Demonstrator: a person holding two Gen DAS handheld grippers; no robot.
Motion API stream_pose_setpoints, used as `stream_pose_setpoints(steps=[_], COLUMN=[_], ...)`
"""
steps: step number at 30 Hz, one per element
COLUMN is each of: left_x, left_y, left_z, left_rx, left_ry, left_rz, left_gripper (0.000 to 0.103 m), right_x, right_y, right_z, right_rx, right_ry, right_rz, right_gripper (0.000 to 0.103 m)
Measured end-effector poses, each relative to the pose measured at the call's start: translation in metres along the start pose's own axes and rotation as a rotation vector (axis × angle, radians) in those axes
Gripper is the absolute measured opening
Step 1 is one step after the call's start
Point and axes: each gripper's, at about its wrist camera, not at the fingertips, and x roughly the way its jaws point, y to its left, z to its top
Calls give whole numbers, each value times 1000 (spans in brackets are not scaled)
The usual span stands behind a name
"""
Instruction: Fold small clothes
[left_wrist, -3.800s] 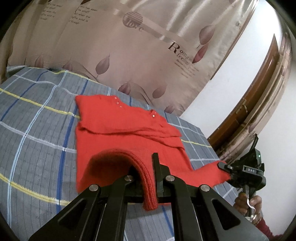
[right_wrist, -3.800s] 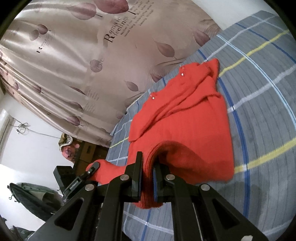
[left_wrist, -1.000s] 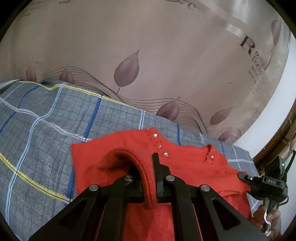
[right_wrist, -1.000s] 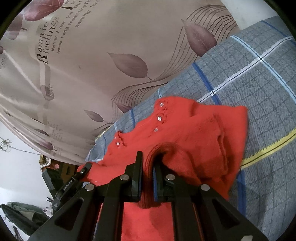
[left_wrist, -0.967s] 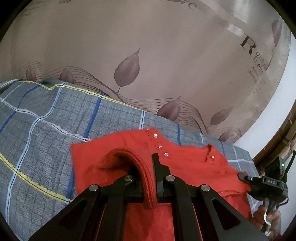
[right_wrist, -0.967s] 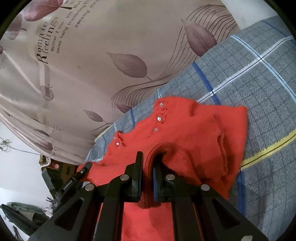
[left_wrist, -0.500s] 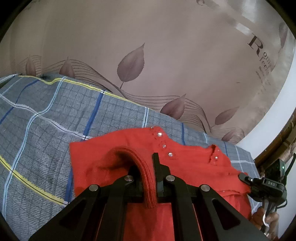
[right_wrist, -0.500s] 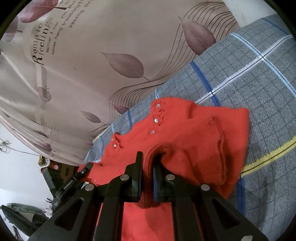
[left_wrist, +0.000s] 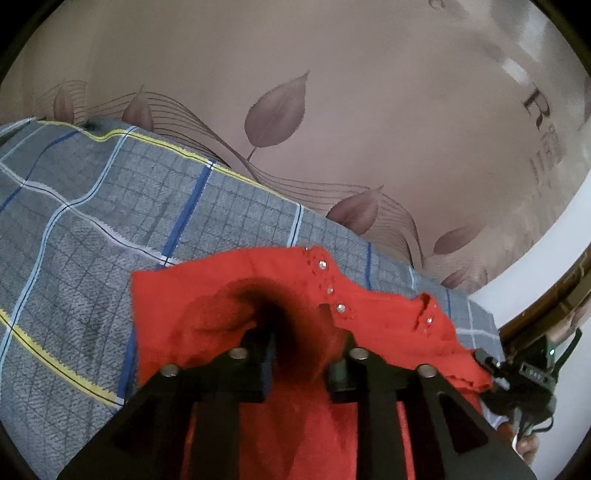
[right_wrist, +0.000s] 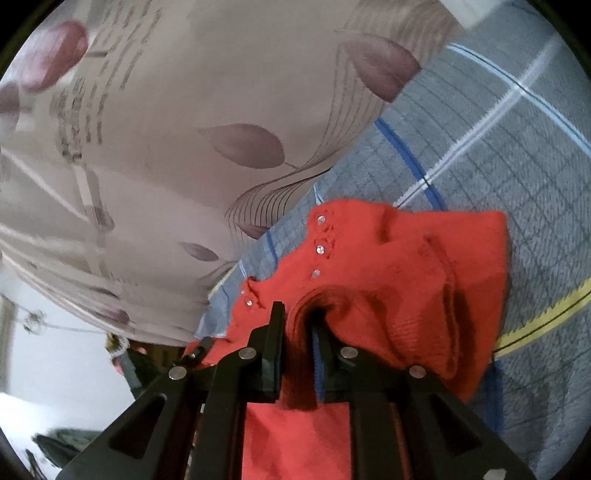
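Left gripper (left_wrist: 299, 354): jaws parted, red knit sweater (left_wrist: 388, 325) fold lying loose between them. Sweater rests on the plaid bedsheet (left_wrist: 92, 229), below the leaf-print curtain (left_wrist: 332, 92) lettered "R". Right gripper (right_wrist: 297, 332): jaws slightly apart around the sweater's edge.

The red sweater (left_wrist: 384, 325) runs off the bottom edge in both views — its lower half unseen. In the right wrist view the curtain (right_wrist: 155, 140) print is motion-blurred (unreadable), and the left gripper (right_wrist: 195, 354) shows only partly, lower left.
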Motion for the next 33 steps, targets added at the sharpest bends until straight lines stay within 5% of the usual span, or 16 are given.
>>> stream_pose_setpoints(steps=[4,10,15,21,25,33], left_x=[-6,-12,-17,-24,-30,-46], left_y=[8,20,23,26,32,43], left_z=[8,18,9,-11,-23,-13], left_rx=[-56,-99,-75,-28,-9,-35], left_ry=[-51,-93,-81,-43,-15,-31], left_rz=[13,17,23,41,66,80], left_gripper=[54,56,56,56,56,56], right_x=[-2,-4,-18,-38,-47,-44], right_y=[-10,-19,-31,-30,-13,35], right_z=[1,3,5,-3,-22,-79], right_rx=[57,102,163,153,58,-297], right_ry=[-14,-36,-102,-126,-107,-75], right_rz=[34,72,110,102,72,-180], right_gripper=[15,19,41,46,46,46])
